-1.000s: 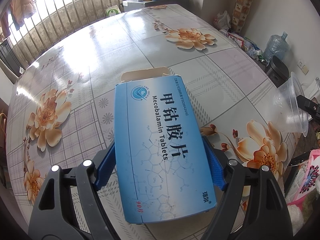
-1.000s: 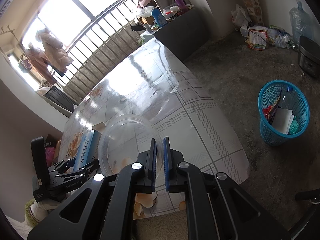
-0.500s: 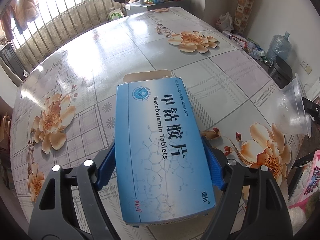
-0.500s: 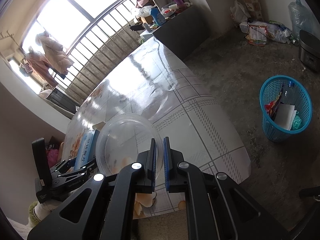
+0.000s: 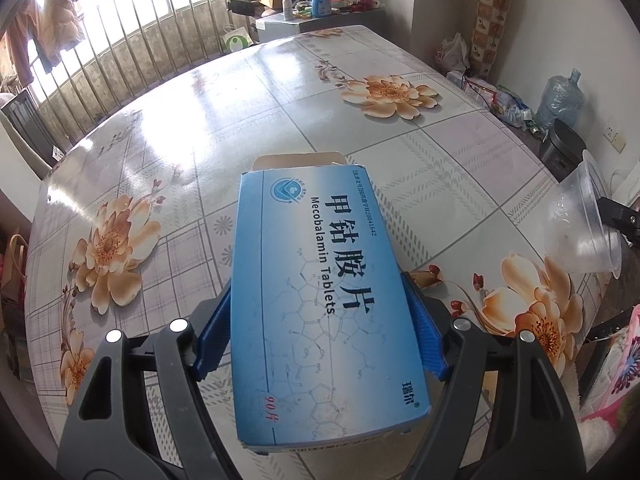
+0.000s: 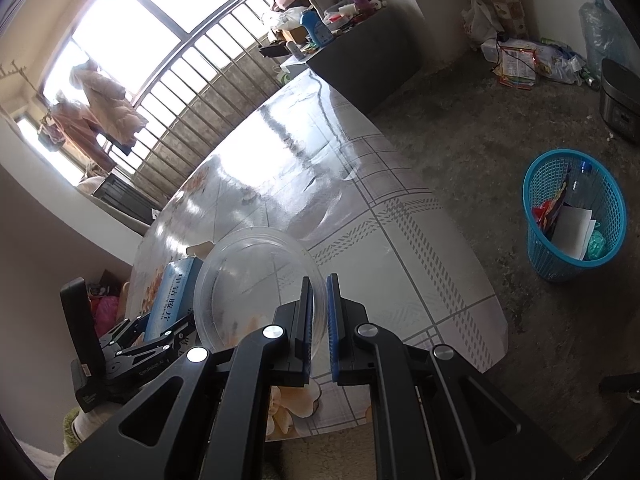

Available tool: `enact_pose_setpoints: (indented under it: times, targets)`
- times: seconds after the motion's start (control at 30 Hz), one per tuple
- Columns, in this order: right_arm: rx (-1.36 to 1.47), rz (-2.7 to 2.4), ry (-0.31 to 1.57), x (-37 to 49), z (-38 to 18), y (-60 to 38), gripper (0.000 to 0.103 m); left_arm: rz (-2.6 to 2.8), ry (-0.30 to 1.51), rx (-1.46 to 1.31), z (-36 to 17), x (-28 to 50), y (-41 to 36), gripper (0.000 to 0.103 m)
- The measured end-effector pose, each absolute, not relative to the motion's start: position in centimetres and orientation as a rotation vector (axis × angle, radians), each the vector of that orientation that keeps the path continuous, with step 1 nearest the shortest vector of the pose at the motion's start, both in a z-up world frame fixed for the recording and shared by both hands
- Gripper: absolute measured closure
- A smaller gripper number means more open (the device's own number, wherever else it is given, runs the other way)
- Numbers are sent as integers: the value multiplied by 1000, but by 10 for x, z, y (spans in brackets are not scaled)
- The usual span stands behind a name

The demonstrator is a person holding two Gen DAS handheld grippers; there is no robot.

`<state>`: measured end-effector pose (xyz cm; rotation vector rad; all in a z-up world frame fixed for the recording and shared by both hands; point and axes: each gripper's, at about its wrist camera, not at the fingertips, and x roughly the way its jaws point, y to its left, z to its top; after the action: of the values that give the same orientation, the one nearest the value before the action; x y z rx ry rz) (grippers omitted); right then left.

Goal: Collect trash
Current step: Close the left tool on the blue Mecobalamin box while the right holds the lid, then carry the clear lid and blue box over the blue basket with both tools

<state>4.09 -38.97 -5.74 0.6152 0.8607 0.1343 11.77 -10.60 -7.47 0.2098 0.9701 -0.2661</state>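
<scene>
1. Through the left wrist view we look along the left claw (image 5: 318, 336), which sits above the near edge of the bench (image 5: 208, 128) and points toward its far edge.
2. Past it we see the flowered bench top, a railing (image 5: 132, 52) beyond the far edge, and a cluttered cabinet (image 5: 316, 20) at the far end. At the right edge of the bench the clear plastic bowl (image 5: 580, 232) hangs tilted on its side, pinched by the right claw's dark tip.
3. The left claw's blue pads (image 5: 212, 340) press on both long sides of the blue medicine box (image 5: 320, 300), gripping it; its far flap stands open.
4. From the right wrist view we look along the right claw (image 6: 319, 320), held off the bench's (image 6: 400, 264) near right corner and angled down.
5. A blue basket (image 6: 576, 212) with trash in it stands on the floor to the right, well apart from the bench. A dark appliance (image 6: 620, 100) sits farther off.
6. The right claw is closed on the rim of the bowl (image 6: 256, 280), its pads nearly together. To its left we see the left claw (image 6: 160, 336) holding the box (image 6: 172, 296).
</scene>
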Motion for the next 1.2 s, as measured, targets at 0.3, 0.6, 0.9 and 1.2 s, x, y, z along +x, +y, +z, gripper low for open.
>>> enact_pose_setpoints:
  times: [0.3, 0.6, 0.9, 1.2]
  targets:
    - [596, 135, 855, 41, -52, -390, 96, -264, 939, 213, -66, 114, -104, 32]
    - [583, 134, 843, 40, -47, -389, 96, -262, 910, 222, -59, 111, -104, 32]
    - [574, 133, 818, 33, -40, -389, 96, -261, 878, 220, -49, 105, -101, 33]
    - [566, 82, 750, 21, -23, -408, 96, -298, 796, 223, -18, 98, -106, 33]
